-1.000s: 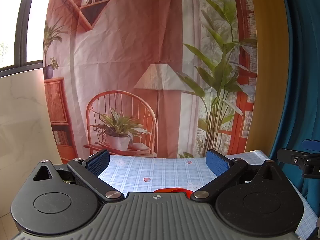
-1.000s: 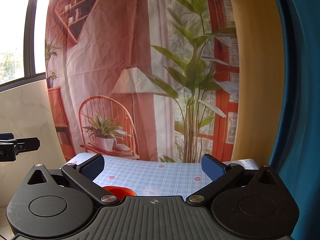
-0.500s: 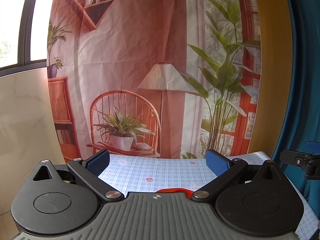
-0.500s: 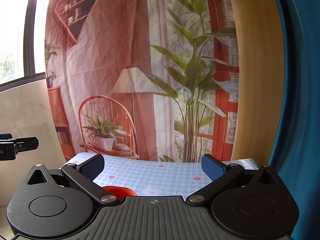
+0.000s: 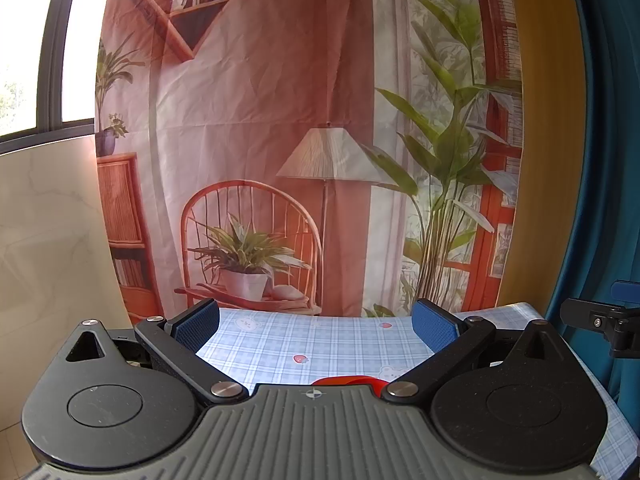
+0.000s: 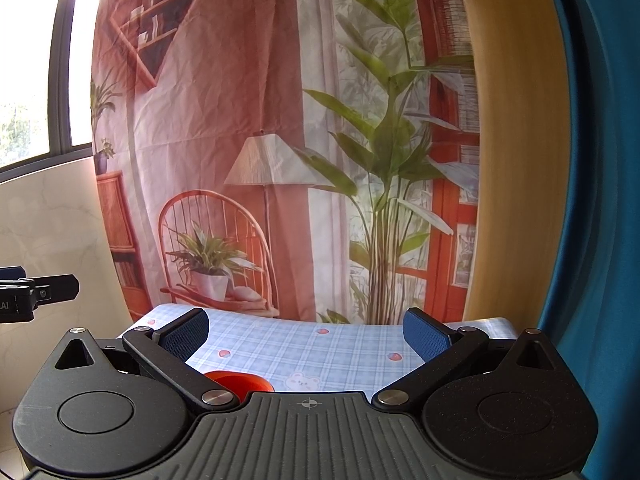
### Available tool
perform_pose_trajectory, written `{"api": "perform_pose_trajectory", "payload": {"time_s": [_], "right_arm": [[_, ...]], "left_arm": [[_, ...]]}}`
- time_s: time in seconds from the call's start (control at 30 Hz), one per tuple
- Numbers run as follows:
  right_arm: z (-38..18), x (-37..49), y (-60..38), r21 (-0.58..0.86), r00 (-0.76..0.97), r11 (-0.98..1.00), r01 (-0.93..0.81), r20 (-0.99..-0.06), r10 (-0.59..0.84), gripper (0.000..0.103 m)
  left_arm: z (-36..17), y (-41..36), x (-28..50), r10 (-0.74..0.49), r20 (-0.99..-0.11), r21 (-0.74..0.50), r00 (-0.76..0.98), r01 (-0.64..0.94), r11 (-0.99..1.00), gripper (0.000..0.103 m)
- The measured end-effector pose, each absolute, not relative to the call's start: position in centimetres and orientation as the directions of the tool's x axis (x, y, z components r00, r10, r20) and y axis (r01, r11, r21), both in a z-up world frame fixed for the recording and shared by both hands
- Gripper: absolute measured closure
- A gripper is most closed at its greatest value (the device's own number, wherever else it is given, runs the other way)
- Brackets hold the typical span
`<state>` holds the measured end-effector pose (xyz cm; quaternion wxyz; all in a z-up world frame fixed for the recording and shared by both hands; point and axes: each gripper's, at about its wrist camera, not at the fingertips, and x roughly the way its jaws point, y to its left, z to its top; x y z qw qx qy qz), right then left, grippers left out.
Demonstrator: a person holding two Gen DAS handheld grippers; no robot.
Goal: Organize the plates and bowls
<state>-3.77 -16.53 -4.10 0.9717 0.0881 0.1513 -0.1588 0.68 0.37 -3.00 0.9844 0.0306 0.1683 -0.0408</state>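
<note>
A red bowl (image 5: 349, 380) shows only as a rim sliver behind my left gripper's body, on the blue checked tablecloth (image 5: 312, 340). In the right wrist view the same red bowl (image 6: 236, 384) sits low left, mostly hidden by the gripper body. My left gripper (image 5: 316, 322) is open and empty, held above the table. My right gripper (image 6: 306, 330) is open and empty too, above the tablecloth (image 6: 320, 348). No plates are in view.
A printed backdrop (image 5: 280, 140) with chair, lamp and plants hangs behind the table's far edge. A blue curtain (image 6: 592, 200) is on the right, a pale wall and window on the left. The other gripper's tip shows at the right edge (image 5: 600, 320) and left edge (image 6: 36, 288).
The left wrist view has shifted slightly, so the backdrop sits a little further right and lower. The right gripper has barely moved. Both grippers stay open.
</note>
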Motion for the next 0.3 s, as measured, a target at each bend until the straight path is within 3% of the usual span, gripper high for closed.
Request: {"api": "perform_pose_trajectory", "payload": {"time_s": [0.3], "right_arm": [[-4.08, -3.74, -16.43, 0.122, 0.903, 0.934, 0.336, -0.323, -0.283, 0.0]], "left_arm": [[-3.07, 0.62, 0.74, -0.073, -0.33, 0.048, 0.941, 0.094, 0.994, 0.0]]}}
